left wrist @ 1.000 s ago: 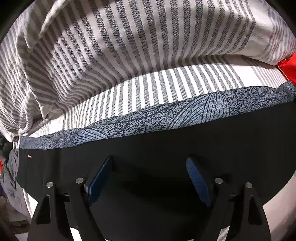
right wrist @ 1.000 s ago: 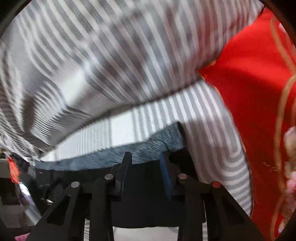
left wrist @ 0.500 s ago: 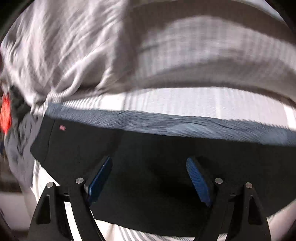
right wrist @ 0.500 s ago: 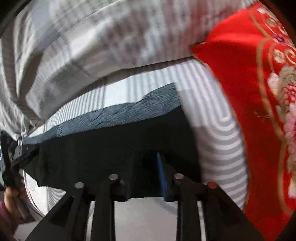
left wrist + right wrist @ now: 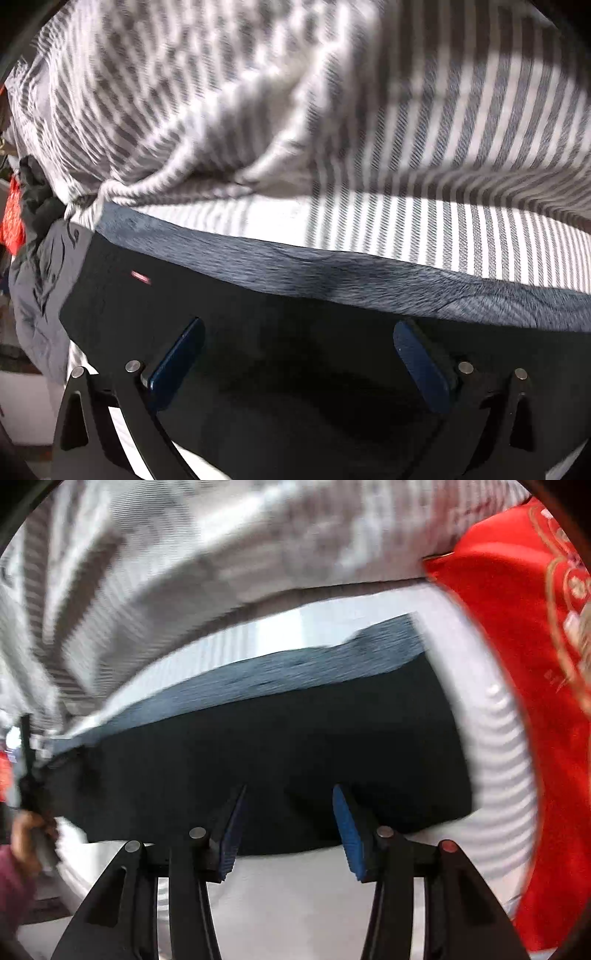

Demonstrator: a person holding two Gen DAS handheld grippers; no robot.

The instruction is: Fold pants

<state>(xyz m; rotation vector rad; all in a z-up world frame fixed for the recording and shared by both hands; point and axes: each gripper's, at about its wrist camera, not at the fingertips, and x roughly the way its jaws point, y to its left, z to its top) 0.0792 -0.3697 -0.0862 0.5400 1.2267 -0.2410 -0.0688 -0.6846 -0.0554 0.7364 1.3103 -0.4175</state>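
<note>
On the striped bed sheet (image 5: 369,221), the black pants (image 5: 295,369) lie flat as a folded dark slab, a grey patterned layer (image 5: 332,273) showing along their far edge. Above them the left claw (image 5: 295,354) has just been opening and stands wide, nothing between its blue pads. The right claw (image 5: 286,823), near the pants' near edge, has also been opening and is empty. A red embroidered cloth (image 5: 535,701) lies to the right.

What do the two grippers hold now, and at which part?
Nothing. The left gripper and right gripper have both just been opening; their jaws stand apart above the black pants without gripping them.
</note>
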